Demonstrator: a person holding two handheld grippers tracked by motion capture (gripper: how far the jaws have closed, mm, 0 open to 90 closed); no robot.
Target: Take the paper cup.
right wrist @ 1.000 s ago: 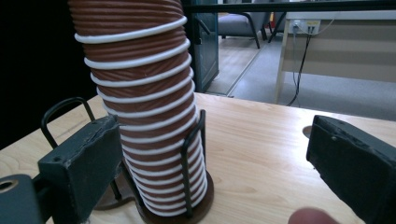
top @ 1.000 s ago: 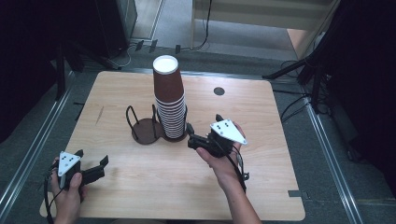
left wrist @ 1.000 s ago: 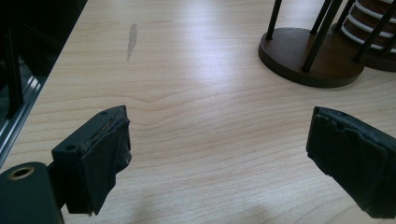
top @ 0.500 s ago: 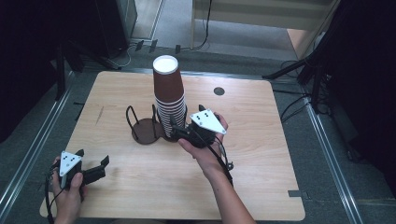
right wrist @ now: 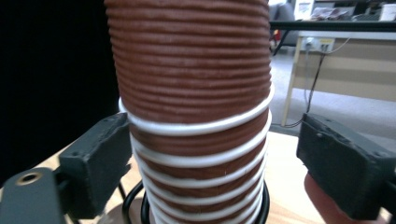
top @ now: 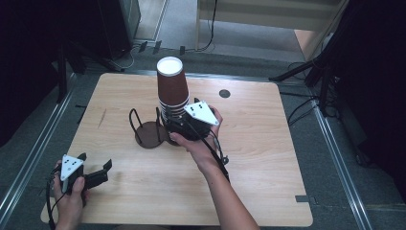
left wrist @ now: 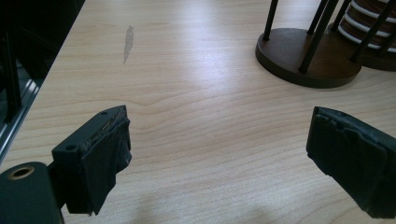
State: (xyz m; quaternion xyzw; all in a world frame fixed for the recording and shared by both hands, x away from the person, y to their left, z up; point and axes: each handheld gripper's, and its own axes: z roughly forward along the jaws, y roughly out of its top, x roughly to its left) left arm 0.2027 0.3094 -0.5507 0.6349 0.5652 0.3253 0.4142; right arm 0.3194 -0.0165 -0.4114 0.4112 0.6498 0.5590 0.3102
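Light wooden desk (top: 268,158) on a grey floor, dark surroundings, cables and stands beyond its far edge. Right tongs (top: 168,125), seen from the high view at mid-desk with a grey three-cornered plate on top, held in the person's right hand (top: 198,139): jaws spread wide, one to either side of the stack of brown ribbed paper cups (top: 171,88). In the right gripper view the stack (right wrist: 196,116) stands upright between the two black jaws; the left pad lies at or just against the white rims of the lower cups, the right pad stands clear with a visible gap, so the stack is bracketed, not clamped. The stack sits in a black wire ring at its foot, mouth-down cups nested, the top cup's white base facing up. Left tongs (top: 99,173), near the desk's near left corner in the person's left hand (top: 69,194): jaws apart, nothing between them; the left gripper view shows bare wood grain between the two pads and a faint grey smear (left wrist: 128,39) farther off. Well apart from the stack. Second holder (top: 148,132), a dark round base with thin black upright rods, just beside the stack on its left; in the left gripper view its base (left wrist: 306,63) lies ahead and to the right. Small dark round grommet (top: 224,93) in the desk toward the far right.
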